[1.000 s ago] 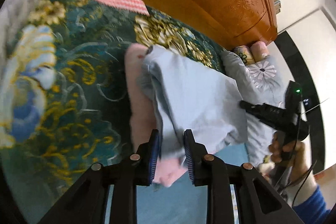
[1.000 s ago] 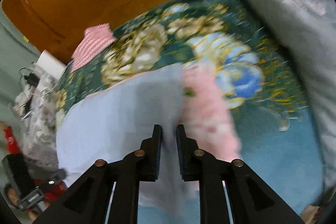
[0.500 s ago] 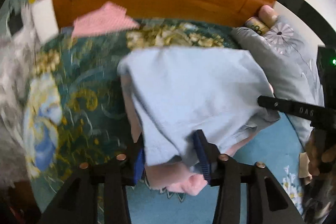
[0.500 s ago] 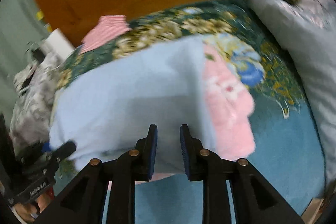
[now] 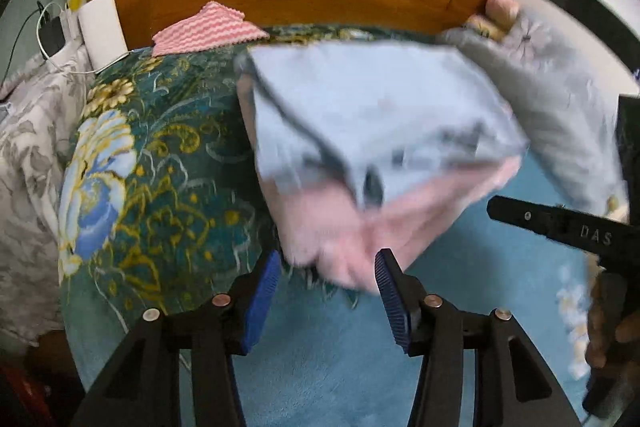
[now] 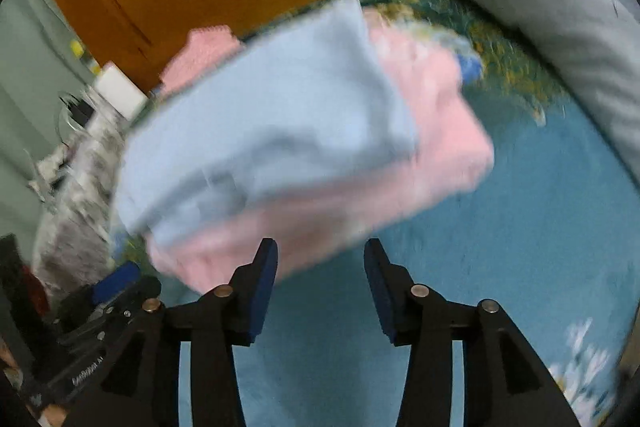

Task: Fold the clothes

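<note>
The folded blue cloth [image 5: 372, 115] is seen lying on the pink cloth [image 5: 372, 227] on the bed [image 5: 152, 163], just ahead of both grippers, left gripper [image 5: 326, 267] and right gripper [image 6: 320, 259], whose jaws are held apart and empty.

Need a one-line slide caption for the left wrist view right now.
Open left gripper facing folded light-blue garment stacked on pink garment on bed.

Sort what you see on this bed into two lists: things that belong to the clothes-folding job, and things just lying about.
Part of the job:
light blue garment
pink garment
left gripper, jaws open
right gripper, jaws open

Lying about:
pink striped cloth
grey floral pillow
white box
</note>
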The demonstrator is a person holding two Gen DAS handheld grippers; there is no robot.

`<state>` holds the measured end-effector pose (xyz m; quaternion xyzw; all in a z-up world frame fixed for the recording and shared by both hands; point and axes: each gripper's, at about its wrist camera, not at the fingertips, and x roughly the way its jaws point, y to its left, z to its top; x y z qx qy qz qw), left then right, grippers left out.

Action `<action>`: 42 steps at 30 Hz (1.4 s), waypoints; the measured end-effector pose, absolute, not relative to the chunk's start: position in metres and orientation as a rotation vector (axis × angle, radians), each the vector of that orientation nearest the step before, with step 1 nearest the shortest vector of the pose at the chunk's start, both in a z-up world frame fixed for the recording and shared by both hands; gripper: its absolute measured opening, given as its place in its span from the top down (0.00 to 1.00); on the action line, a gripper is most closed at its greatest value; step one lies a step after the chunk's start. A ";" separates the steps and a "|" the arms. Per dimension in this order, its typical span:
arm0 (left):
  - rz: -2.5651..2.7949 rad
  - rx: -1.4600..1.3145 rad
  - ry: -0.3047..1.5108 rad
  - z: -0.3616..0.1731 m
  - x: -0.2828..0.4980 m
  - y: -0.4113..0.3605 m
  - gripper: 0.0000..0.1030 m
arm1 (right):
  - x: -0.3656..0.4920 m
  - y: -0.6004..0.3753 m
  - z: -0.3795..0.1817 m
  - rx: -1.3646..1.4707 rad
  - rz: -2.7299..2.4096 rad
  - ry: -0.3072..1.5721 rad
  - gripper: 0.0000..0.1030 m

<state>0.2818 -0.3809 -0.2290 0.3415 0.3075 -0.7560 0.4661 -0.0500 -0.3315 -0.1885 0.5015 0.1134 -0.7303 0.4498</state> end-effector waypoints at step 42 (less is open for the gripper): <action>-1.772 0.751 0.691 -0.281 0.291 -0.393 0.00 | -0.023 -0.343 -0.244 1.041 -2.182 0.485 0.00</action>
